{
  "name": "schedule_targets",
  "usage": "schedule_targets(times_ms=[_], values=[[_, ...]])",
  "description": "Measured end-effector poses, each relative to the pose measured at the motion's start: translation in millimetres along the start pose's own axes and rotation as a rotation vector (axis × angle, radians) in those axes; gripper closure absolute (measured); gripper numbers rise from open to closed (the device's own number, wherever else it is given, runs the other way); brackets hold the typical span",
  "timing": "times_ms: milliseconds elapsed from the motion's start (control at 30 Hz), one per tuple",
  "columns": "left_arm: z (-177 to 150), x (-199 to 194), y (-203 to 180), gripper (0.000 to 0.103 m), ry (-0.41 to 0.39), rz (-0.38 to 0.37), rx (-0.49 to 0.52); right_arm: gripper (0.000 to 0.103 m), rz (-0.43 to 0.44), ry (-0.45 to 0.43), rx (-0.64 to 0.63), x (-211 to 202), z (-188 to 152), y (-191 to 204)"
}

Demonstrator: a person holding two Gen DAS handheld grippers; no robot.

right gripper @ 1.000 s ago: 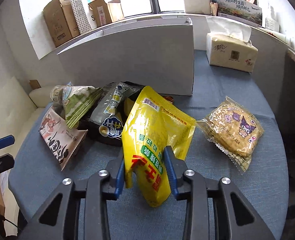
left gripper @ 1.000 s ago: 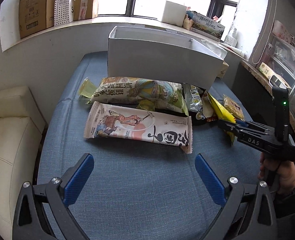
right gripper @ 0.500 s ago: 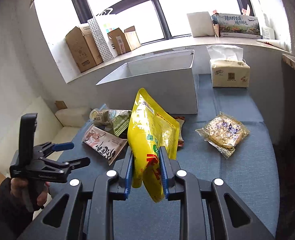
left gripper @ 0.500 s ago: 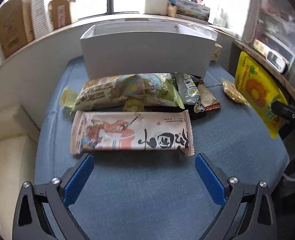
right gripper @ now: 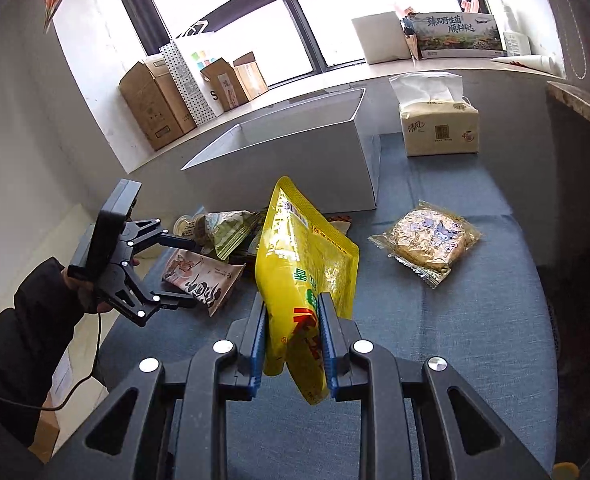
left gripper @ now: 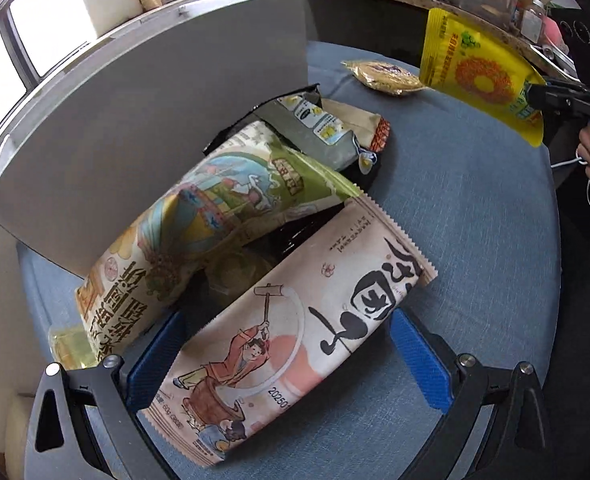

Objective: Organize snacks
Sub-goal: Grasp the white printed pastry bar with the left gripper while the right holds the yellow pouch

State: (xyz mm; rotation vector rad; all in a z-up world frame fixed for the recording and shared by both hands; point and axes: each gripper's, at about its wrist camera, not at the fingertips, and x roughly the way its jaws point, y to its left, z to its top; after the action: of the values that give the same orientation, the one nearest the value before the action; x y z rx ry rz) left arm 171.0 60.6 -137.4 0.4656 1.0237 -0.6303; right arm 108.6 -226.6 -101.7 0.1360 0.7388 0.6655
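Note:
My right gripper (right gripper: pixel 292 344) is shut on a yellow snack pouch (right gripper: pixel 301 260) and holds it in the air above the blue table; the pouch also shows in the left wrist view (left gripper: pixel 481 76). My left gripper (left gripper: pixel 289 360) is open, its blue pads on either side of a long beige snack bag (left gripper: pixel 295 344) with a cartoon figure, which lies on the table. A green and beige bag (left gripper: pixel 215 220) lies beside it against the white box (left gripper: pixel 143 120). The white box (right gripper: pixel 295 148) is open-topped.
A grey packet (left gripper: pixel 315 132) and an orange-edged packet (left gripper: pixel 371 128) lie in the pile. A clear-wrapped cake (right gripper: pixel 427 240) lies at the right. A tissue pack (right gripper: pixel 439 124) stands behind it. Cardboard boxes (right gripper: pixel 155 108) line the windowsill.
My left gripper has moved forward and turned, so its open pads now straddle the beige bag. My right gripper has lifted the yellow pouch higher.

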Motion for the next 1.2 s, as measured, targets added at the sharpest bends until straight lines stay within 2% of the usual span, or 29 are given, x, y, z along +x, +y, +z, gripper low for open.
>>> schedule_targets(times_ms=[100,167,300,433,567,700,767,867,967,1000,1033,1100,1200], values=[[-1,5,8,0.0,0.01,-0.053,0.0,0.078,0.004,0.002,0.014,0,-1,-2],[-2,9,10,0.008,0.027,-0.018,0.005,0.078,0.001,0.005,0.013,0,-1,-1],[-6,4,5,0.016,0.023,-0.012,0.003,0.078,0.004,0.017,0.013,3,-3,-1],[-9,-5,-5,0.034,-0.003,0.009,-0.018,0.078,0.01,0.025,0.011,6,-5,1],[-20,-18,-13,0.039,-0.051,0.017,-0.151,0.078,0.019,0.029,0.005,8,-7,5],[-37,-32,-25,0.049,-0.076,0.044,-0.284,0.078,0.021,0.033,0.004,8,-8,6],[-49,-37,-30,0.049,-0.082,0.059,-0.362,0.078,0.024,0.032,0.006,7,-8,6],[-61,-47,-36,0.049,-0.095,0.067,-0.423,0.078,0.027,0.035,0.007,9,-9,7],[-72,-49,-36,0.045,-0.1,0.03,-0.493,0.078,0.03,0.048,0.001,13,-11,10],[-75,-49,-33,0.037,-0.095,0.004,-0.517,0.078,0.035,0.05,0.0,13,-11,11],[-77,-46,-29,0.023,-0.081,-0.016,-0.53,0.078,0.038,0.052,-0.004,14,-12,12],[-79,-47,-28,0.01,-0.078,-0.009,-0.518,0.078,0.037,0.056,-0.014,15,-12,15],[-78,-53,-31,0.009,-0.087,-0.029,-0.488,0.078,0.038,0.058,-0.013,16,-12,16]])
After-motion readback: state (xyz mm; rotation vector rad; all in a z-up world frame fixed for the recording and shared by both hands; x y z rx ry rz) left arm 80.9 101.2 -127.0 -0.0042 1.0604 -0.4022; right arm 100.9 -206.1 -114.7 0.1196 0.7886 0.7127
